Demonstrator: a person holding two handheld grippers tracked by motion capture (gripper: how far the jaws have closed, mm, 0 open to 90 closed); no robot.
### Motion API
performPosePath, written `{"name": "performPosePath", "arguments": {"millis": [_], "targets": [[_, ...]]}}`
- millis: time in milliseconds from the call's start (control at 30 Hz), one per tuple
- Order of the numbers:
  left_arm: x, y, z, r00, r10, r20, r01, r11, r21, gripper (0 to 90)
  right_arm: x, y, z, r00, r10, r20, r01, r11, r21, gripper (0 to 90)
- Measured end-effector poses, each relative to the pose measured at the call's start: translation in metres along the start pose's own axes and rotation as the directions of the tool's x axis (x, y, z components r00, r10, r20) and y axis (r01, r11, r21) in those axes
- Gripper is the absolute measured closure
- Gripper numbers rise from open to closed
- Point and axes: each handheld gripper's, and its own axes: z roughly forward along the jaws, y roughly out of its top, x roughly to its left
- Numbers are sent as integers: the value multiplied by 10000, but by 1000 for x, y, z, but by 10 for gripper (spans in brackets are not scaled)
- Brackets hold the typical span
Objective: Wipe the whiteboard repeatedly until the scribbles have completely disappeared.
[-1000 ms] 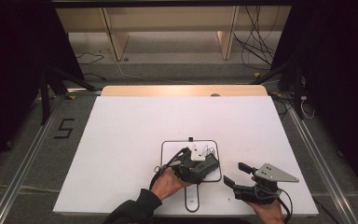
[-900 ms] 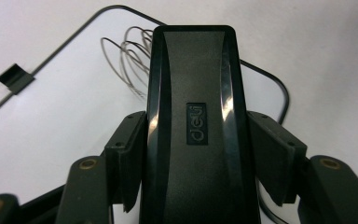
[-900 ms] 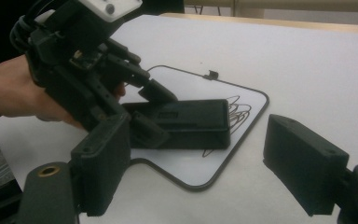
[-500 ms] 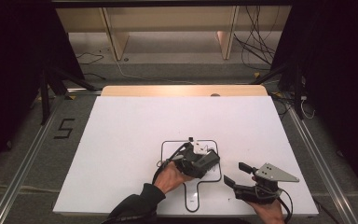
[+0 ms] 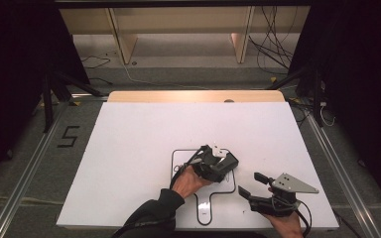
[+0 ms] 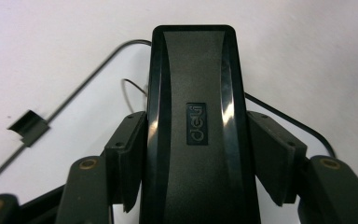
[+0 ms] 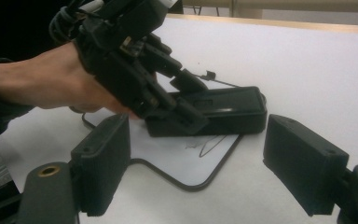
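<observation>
The white surface (image 5: 129,148) is carrying a drawn outline (image 5: 178,153), likely marking a placement spot. Over it the left hand-held gripper (image 6: 196,154) is pinching the black stapler (image 6: 196,93) by its sides; the right hand-held gripper (image 7: 196,168) is waiting nearby, spread.
</observation>
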Motion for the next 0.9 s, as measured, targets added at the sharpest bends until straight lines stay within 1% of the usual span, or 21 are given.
{"name": "performPosePath", "arguments": {"millis": [67, 133, 233, 300, 333, 400, 433, 500, 567, 700, 767, 833, 900], "targets": [[-2, -1, 0, 9999, 107, -46, -107, 9999, 2, 405, 0, 0, 0, 10000, 19, -5, -19, 10000, -6, 239], [-6, -2, -1, 9999, 91, 123, -91, 9999, -42, 405, -1, 0, 0, 10000, 14, -10, -14, 10000, -1, 239], [-18, -5, -4, 9985, 473, 289, -474, 9989, 23, 405, -1, 0, 1, 10000, 1, -9, -1, 10000, 26, 239], [-27, -7, -5, 9970, 621, 468, -620, 9981, -25, 405, 0, 0, 1, 10000, -24, 0, 24, 10000, 37, 239], [-31, -8, -6, 9958, 746, 527, -745, 9972, -31, 405, 0, 0, 1, 10000, -13, -5, 13, 10000, 13, 238], [-38, -8, -5, 9945, 866, 586, -864, 9962, -64, 405, 0, 0, 1, 10000, -41, 1, 41, 10000, 23, 238], [-38, -7, -5, 9939, 917, 617, -917, 9958, -35, 405, 0, 0, 1, 10000, -49, 3, 49, 10000, 23, 238], [-36, -6, -3, 9946, 842, 605, -838, 9964, -85, 405, 0, 0, 1, 10000, -51, 3, 51, 10000, 22, 238], [-32, -2, 0, 9959, 812, 410, -810, 9967, -63, 405, 0, 0, 1, 10000, -42, 10, 42, 10000, 14, 238], [-17, 7, 8, 9989, 465, 89, -465, 9989, -58, 405, -1, 0, 0, 10000, -12, 16, 12, 10000, -5, 239], [-10, 10, 11, 9996, 284, 0, -284, 9996, -80, 405, -1, 0, 0, 10000, 0, 26, 0, 10000, -19, 239], [-7, 12, 12, 9999, 153, -62, -153, 9999, -80, 405, -1, 0, 0, 10000, 28, 28, -28, 10000, -25, 239], [-7, 12, 12, 9999, 116, -88, -116, 9999, -96, 405, -2, 0, -1, 10000, 20, 14, -20, 10000, -30, 238]]}}
